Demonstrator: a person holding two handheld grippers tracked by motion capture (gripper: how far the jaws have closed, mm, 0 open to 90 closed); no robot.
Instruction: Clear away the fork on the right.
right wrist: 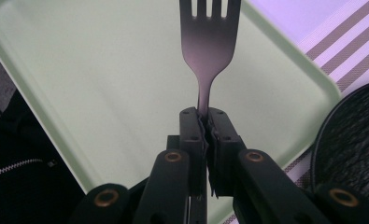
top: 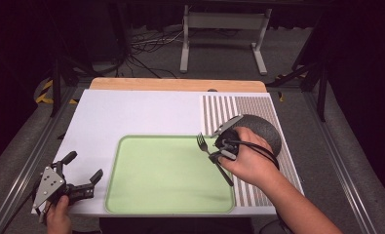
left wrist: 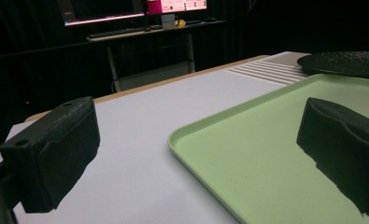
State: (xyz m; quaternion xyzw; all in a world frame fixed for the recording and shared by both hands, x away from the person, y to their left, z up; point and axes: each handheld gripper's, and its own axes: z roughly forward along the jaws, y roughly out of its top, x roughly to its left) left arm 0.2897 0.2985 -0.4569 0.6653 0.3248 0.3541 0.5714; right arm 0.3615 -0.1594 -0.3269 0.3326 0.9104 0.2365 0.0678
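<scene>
White rectangular surface (top: 131, 117), wooden strip along far edge, a patch of brown and white stripes at its right.

Pale green plastic tray (top: 165, 195) with rounded corners, near middle of surface, bare inside.

Dark round textured plate (top: 265, 129) on the striped patch, just beyond tray's far right corner, partly behind the right hand (top: 251, 163).

Right claw (right wrist: 205, 128) clenched on the neck of a dark metal fork (right wrist: 209, 51); tines point away from the claw, handle runs back under the hand. Fork held above tray's right edge, near far right corner; cannot tell if it touches.

Left claw (top: 85, 173) released, jaws wide, nothing between them, over the surface's near left corner beside the tray.

Judgement: fork is being carried, probably for setting into the tray. To do it well: bring it low and level over bare tray floor, clear of the rim, let the handle rest before easing the jaws apart. Thin neck may pivot in the pinch.
</scene>
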